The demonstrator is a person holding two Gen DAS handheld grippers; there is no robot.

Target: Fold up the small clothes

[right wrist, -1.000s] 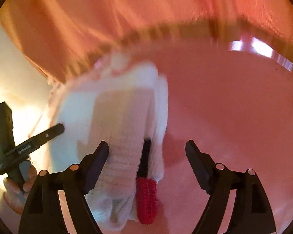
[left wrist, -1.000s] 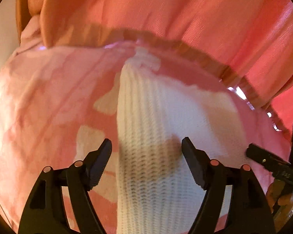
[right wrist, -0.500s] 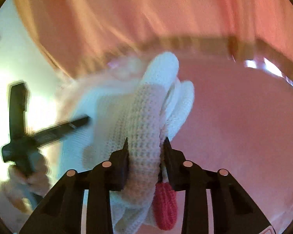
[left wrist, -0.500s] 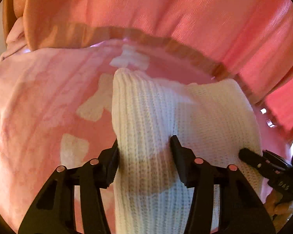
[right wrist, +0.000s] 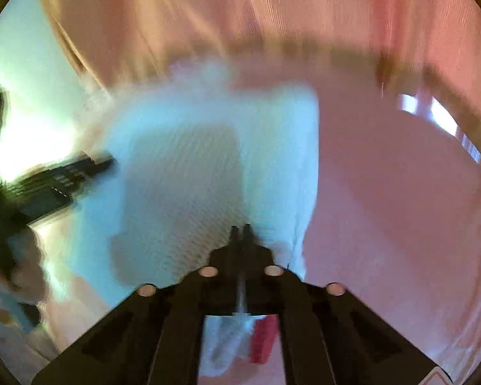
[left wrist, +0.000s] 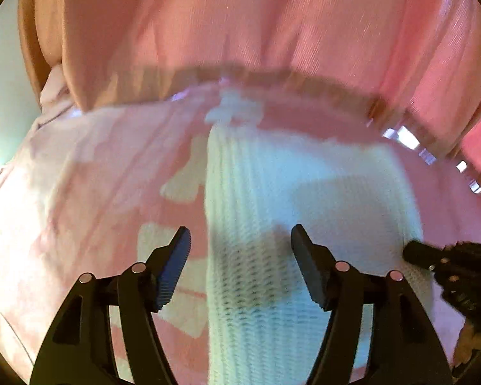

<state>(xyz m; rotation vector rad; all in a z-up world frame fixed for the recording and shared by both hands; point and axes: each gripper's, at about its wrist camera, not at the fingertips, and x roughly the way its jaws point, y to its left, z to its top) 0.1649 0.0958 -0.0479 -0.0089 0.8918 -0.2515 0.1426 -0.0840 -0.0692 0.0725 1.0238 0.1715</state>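
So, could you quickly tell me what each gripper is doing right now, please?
Left gripper: open, one finger on each side of the white knit garment, gripping nothing.
Right gripper: shut, white knit fabric showing behind its fingers.

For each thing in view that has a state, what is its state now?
left gripper: open, fingers either side of the knit, not gripping it.
right gripper: shut on the white knit garment.
white knit garment: lying on the pink cloth, partly folded.
pink cloth: spread out, wrinkled.
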